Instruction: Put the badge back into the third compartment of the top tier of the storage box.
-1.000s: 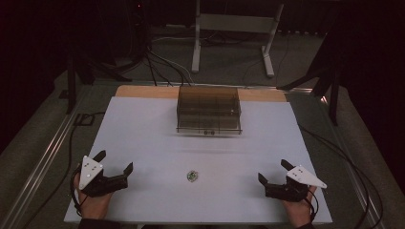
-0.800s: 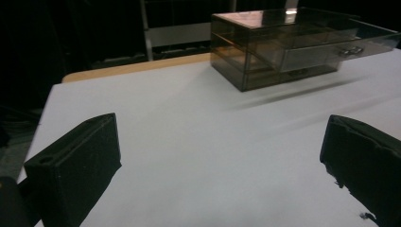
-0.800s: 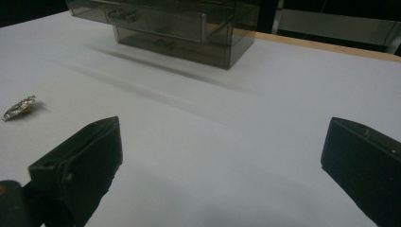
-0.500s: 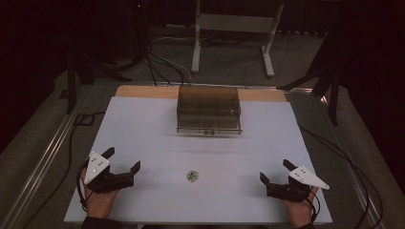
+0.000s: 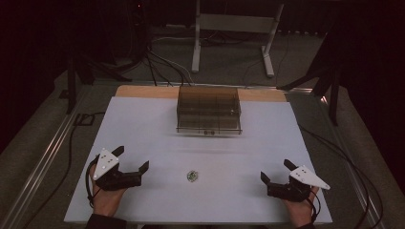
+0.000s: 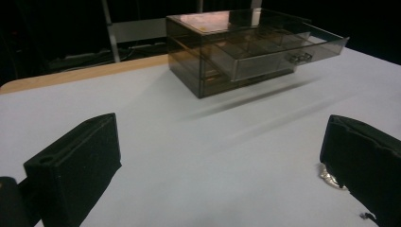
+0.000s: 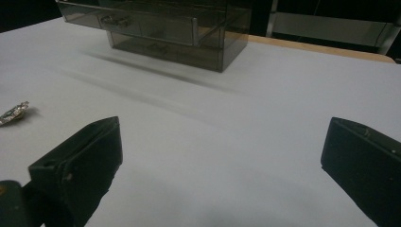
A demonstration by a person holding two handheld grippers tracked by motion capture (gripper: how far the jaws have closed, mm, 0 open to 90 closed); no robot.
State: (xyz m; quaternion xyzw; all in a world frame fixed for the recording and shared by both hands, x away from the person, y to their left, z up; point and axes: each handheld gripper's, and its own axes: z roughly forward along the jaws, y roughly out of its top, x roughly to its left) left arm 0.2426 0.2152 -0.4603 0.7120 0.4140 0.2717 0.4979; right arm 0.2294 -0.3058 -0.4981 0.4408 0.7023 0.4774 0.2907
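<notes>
Edging right toward the small trinket (image 5: 191, 176), left gripper (image 5: 130, 165) jaws wide, empty; right gripper (image 5: 275, 172) likewise open, idle; pickup likely next.

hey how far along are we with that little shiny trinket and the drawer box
Done: the top drawer of the smoky clear drawer box is pulled out. In hand: nothing; the left gripper and right gripper are both open, resting near the table's front edge. Left: the small shiny trinket lies on the table between them, untouched, likely still to be picked up and stowed.
</notes>
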